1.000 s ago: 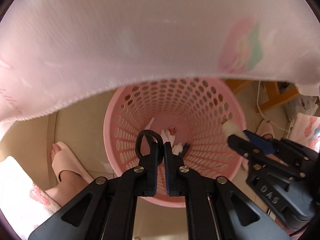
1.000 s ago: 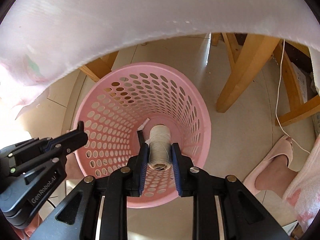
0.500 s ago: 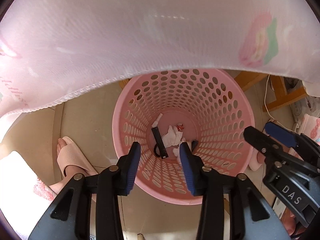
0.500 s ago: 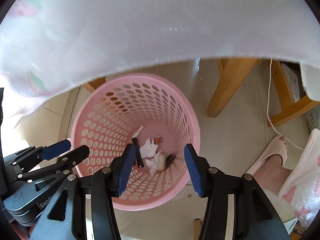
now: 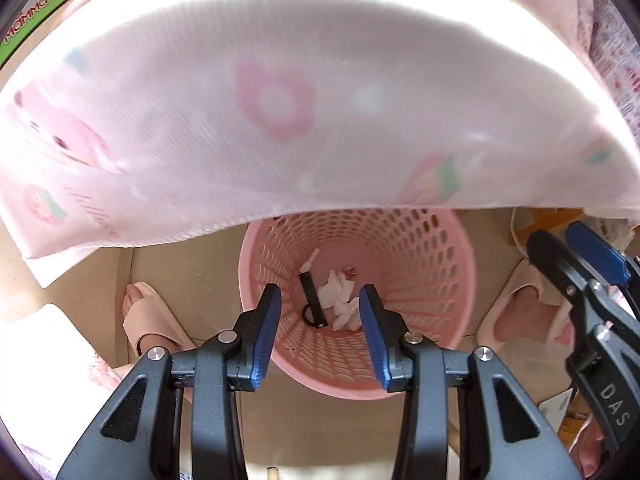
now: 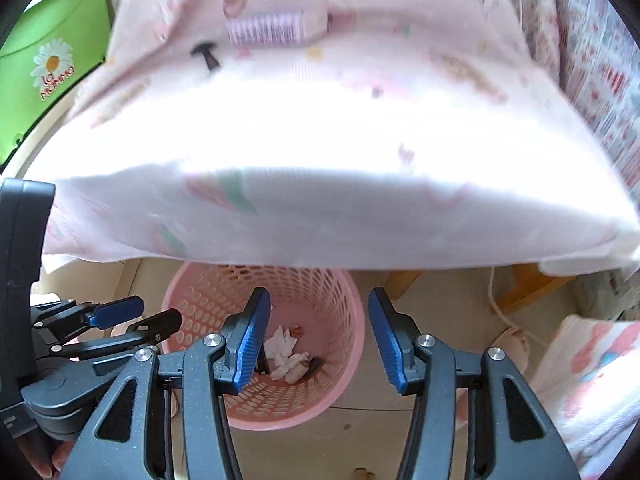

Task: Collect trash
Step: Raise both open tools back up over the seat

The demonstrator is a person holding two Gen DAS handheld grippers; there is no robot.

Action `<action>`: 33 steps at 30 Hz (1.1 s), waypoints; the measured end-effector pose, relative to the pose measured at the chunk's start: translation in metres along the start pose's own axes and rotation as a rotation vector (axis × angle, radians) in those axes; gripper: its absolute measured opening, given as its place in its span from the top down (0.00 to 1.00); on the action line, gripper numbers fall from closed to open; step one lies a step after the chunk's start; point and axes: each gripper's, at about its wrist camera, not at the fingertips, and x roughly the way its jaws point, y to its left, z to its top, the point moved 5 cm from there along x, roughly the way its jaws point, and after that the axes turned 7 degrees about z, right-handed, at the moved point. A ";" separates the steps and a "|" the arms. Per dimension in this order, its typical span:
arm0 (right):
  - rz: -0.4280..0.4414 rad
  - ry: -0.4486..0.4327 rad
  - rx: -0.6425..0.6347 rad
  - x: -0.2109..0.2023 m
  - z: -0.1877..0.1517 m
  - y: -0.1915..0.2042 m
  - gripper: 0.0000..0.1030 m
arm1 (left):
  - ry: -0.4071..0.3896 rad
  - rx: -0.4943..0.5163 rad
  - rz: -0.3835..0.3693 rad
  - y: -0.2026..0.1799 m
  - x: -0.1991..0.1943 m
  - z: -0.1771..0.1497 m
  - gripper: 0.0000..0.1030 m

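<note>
A pink perforated waste basket (image 5: 432, 280) (image 6: 340, 320) stands on the floor below a bed edge. At its bottom lie white crumpled tissues (image 5: 338, 300) (image 6: 286, 350), a black object with a ring (image 5: 312, 304) and a small red scrap (image 5: 350, 274). My left gripper (image 5: 320, 328) is open and empty above the basket; it also shows in the right wrist view (image 6: 132, 316). My right gripper (image 6: 316, 332) is open and empty above the basket; it also shows in the left wrist view (image 5: 568, 256).
A pink printed blanket (image 5: 280, 100) (image 6: 320, 160) overhangs the basket. On the bed lie a pink-striped tube (image 6: 276, 30) and a small black object (image 6: 208, 54). A green box (image 6: 48, 64) sits far left. Slippered feet (image 5: 144, 316) (image 5: 520, 312), wooden legs (image 6: 532, 288) and a white cable (image 6: 496, 304) surround the basket.
Both grippers opened, dropping the black ringed object and the thread spool into the basket. Both have since risen and pulled back, so the basket looks smaller and the bed top shows.
</note>
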 end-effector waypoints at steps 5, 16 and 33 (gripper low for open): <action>0.008 -0.086 0.003 -0.045 0.015 -0.004 0.48 | -0.055 -0.013 -0.025 0.003 -0.031 0.006 0.62; 0.004 -0.303 -0.026 -0.108 0.033 -0.001 0.48 | -0.243 -0.022 -0.019 0.011 -0.085 0.024 0.62; -0.005 -0.360 -0.123 -0.133 0.060 0.003 0.47 | -0.444 0.001 -0.013 0.005 -0.146 0.052 0.51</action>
